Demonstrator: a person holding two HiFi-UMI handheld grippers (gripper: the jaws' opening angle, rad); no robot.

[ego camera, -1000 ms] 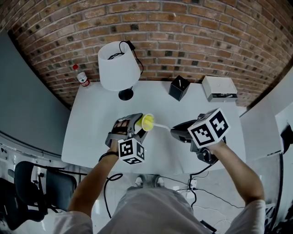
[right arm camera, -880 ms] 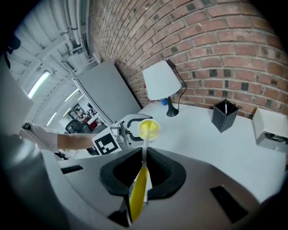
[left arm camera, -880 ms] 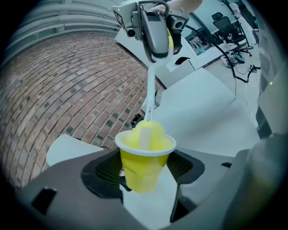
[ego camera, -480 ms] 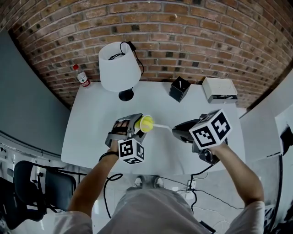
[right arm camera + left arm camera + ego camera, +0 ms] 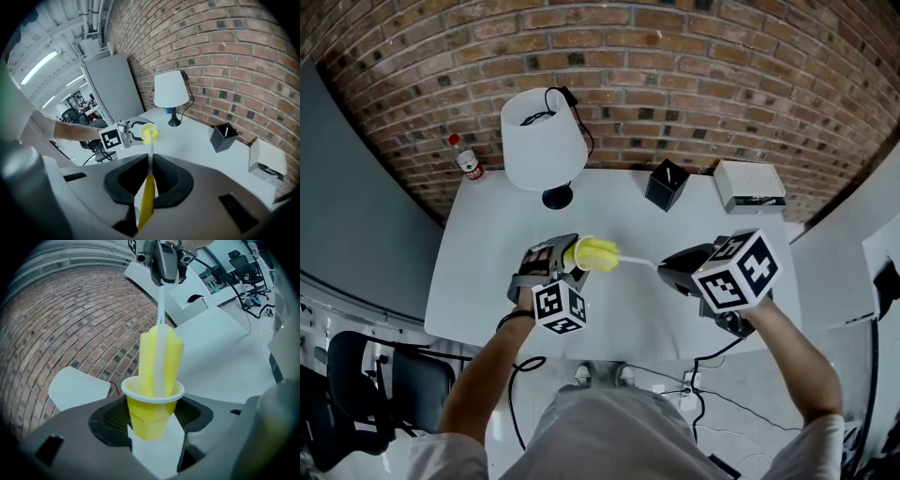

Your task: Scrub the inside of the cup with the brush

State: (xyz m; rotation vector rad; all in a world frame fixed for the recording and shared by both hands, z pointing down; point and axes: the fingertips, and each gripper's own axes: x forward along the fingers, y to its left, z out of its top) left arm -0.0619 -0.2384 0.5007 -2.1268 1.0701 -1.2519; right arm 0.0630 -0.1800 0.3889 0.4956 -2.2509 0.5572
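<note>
A person at a white worktop (image 5: 487, 272) holds a yellow cup (image 5: 577, 253) in the left gripper (image 5: 572, 258) and a brush (image 5: 602, 254) in the right gripper (image 5: 667, 269), with a brick wall (image 5: 675, 56) beyond the far edge. No brand or wording can be read anywhere. The red label on the small bottle (image 5: 467, 157) at the far left corner is too small to make out, and the cubes on both grippers carry only black-and-white square markers.

In the left gripper view, the left gripper (image 5: 152, 427) pinches the lower body of the cup (image 5: 150, 413), its jaws closed against the cup's sides. The cup is held clear of the worktop, its white-rimmed mouth turned right towards the other gripper. The yellow foam head of the brush (image 5: 161, 357) sits in that mouth, its tip inside and most of its length outside the rim.

In the right gripper view, the right gripper (image 5: 149, 187) is clamped on the brush's handle (image 5: 146, 201). The handle's yellow end lies between the jaws and its thin white stem runs out to the cup.

At the far side of the worktop stand a white-shaded lamp (image 5: 542, 141) to the left, a black pen holder (image 5: 667, 181) and a white box (image 5: 750, 181) to the right, all well apart from the cup
</note>
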